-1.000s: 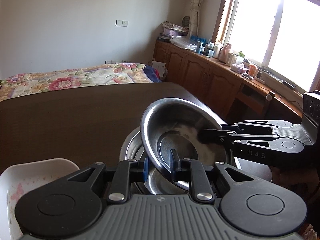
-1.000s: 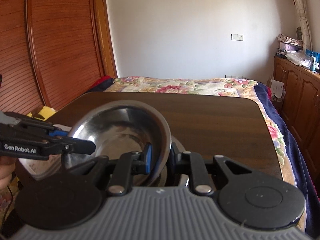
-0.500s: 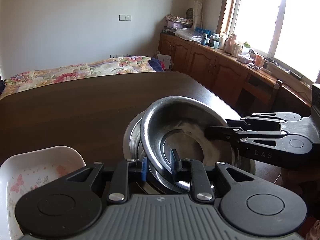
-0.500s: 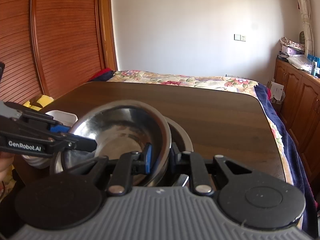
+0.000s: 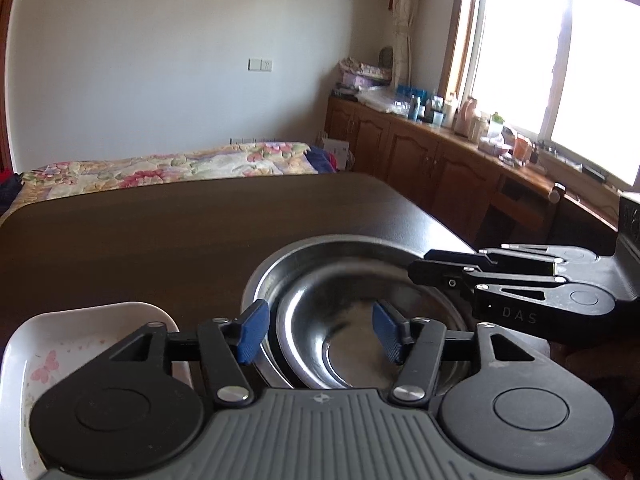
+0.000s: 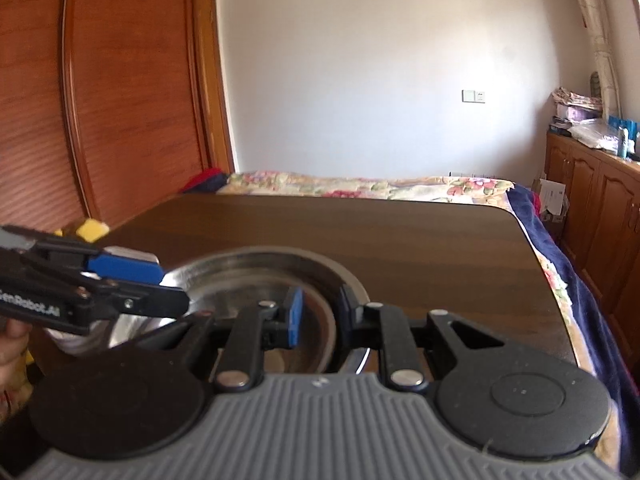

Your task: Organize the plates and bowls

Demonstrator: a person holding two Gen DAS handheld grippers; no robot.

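Note:
A small steel bowl (image 5: 340, 312) lies tilted inside a larger steel bowl (image 5: 320, 245) on the dark wooden table (image 5: 160, 240). My left gripper (image 5: 319, 334) is open. Its blue pads straddle the near rims, one outside the large bowl and one inside the small one. My right gripper (image 5: 416, 266) comes in from the right with its fingers close together at the small bowl's rim. In the right wrist view the right gripper (image 6: 320, 312) pinches that rim of the small bowl (image 6: 240, 284), and the open left gripper (image 6: 168, 284) shows at the left.
A white dish (image 5: 80, 328) with a butterfly print sits just left of the bowls, near the table's front edge. A flowered bed lies beyond the table. Wooden cabinets (image 5: 420, 164) run along the right under the window. A hand (image 6: 12, 344) holds the left gripper.
The small bowl has come down into the larger one. My left gripper has opened and let go of its rim. The right gripper stays shut on it.

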